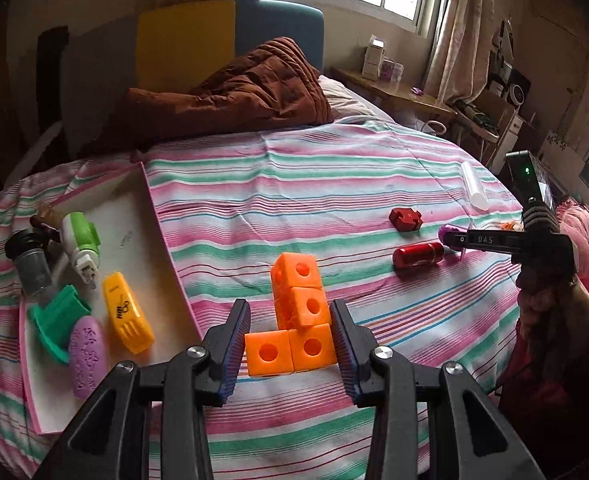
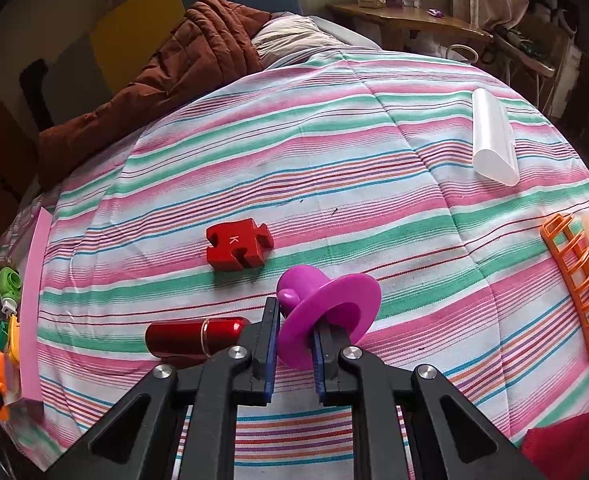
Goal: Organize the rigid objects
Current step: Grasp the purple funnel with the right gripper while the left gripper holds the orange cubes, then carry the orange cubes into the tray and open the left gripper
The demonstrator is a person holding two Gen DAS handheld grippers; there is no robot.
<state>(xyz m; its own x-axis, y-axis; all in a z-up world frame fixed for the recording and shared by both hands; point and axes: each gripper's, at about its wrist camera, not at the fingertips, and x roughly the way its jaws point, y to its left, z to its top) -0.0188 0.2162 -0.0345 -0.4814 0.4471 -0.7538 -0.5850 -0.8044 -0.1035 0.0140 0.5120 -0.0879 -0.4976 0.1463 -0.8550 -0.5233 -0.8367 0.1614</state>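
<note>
- on the bed i see a pink-rimmed tray at my left, already holding a yellow case, a purple oval, a green piece and a green-white gadget.
- out on the striped cover lie a red puzzle piece, a red cylinder, a clear tube and an orange rack at the right edge.
- left gripper: jaws closed on the orange blocks, pads against the bottom row, just right of the tray wall.
- right gripper: jaws narrow, pinching the brim of the purple hat, next to the red cylinder.
- both grippers point steeply down at the bed.
</note>
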